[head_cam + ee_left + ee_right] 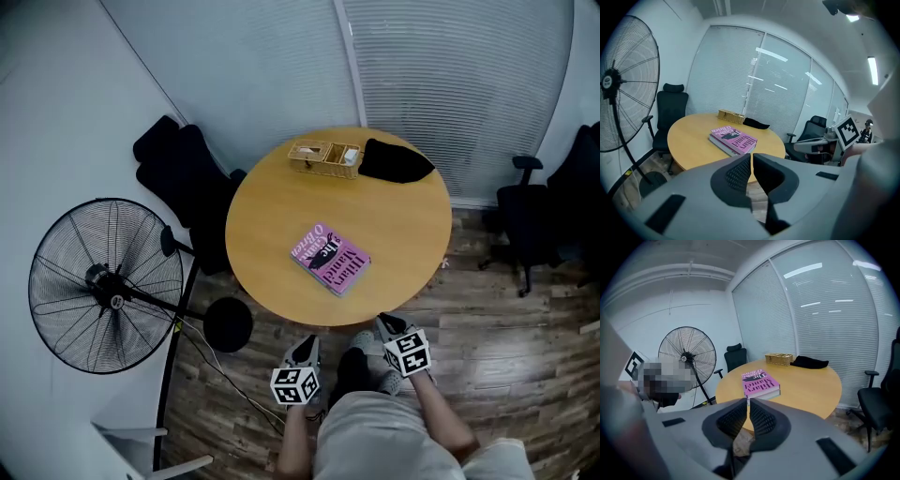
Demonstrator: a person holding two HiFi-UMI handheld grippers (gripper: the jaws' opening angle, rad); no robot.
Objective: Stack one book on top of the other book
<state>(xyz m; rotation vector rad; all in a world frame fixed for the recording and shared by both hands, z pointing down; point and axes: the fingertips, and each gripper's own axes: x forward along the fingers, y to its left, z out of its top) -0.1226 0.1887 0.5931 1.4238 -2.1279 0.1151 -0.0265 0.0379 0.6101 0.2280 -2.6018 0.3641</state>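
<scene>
A pink-covered book [331,258] lies flat on the round wooden table [272,211], near its front edge. In the left gripper view the pink book [736,139] rests on top of a second, darker book [718,142] whose edge shows beneath it. The right gripper view shows the same stack [761,384] from the other side. Both grippers hang off the table's near edge, above the floor and apart from the books. My left gripper [307,345] is shut with nothing between its pads [740,171]. My right gripper [386,325] is shut and empty too, its pads [759,416] together.
A wicker basket [325,157] and a black cloth [396,161] sit at the table's far edge. A large standing fan [108,286] is at the left with its round base [228,323] by the table. Black office chairs [183,173] [534,211] flank the table.
</scene>
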